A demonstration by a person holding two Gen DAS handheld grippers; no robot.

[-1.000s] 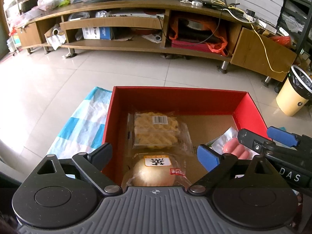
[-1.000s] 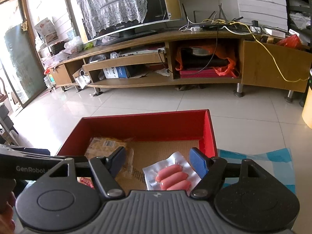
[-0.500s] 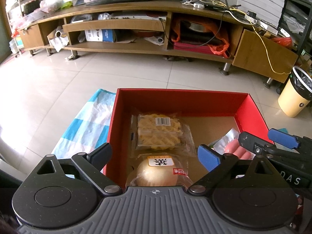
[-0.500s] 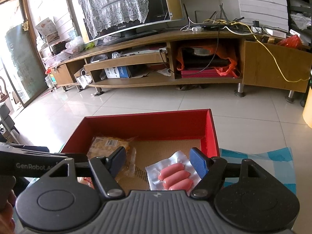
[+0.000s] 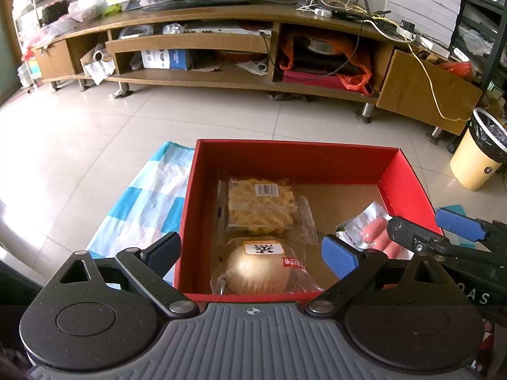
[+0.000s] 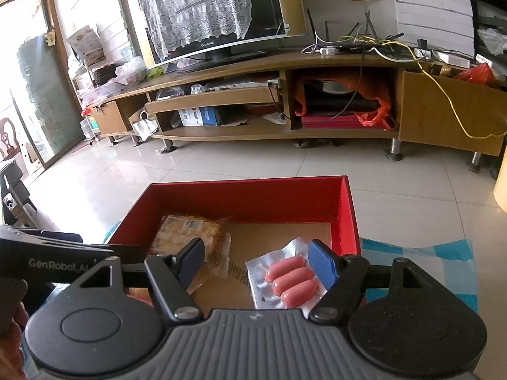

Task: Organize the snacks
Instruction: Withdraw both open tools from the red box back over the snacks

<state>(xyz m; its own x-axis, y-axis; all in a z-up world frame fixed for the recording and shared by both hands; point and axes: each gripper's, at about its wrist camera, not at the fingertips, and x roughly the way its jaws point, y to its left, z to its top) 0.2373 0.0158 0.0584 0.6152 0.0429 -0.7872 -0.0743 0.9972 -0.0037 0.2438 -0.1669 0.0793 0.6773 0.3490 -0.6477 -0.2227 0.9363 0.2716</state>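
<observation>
A red box (image 5: 408, 183) stands on a blue-and-white checked cloth (image 5: 142, 196). Inside lie a clear pack of yellow twisted snacks (image 5: 259, 205), a wrapped round golden bun (image 5: 256, 269) and a clear pack of three pink sausages (image 6: 291, 280). My left gripper (image 5: 250, 250) hangs open and wide over the box's near wall, above the bun and not touching it. My right gripper (image 6: 256, 259) stands open over the box's right side; the sausage pack lies flat on the box floor beside its right finger (image 6: 320, 262), not gripped. In the left wrist view the right gripper (image 5: 434, 229) reaches in from the right.
A long wooden TV cabinet (image 5: 221, 15) with a screen and loose cables runs along the far wall. A yellow waste bin (image 5: 475, 164) stands at the right. Pale floor tiles (image 5: 95, 120) lie between the cabinet and the box. The box floor's far right part (image 5: 342, 199) is bare cardboard.
Both views have shifted only slightly. The snacks lie where they were and both grippers keep the same width.
</observation>
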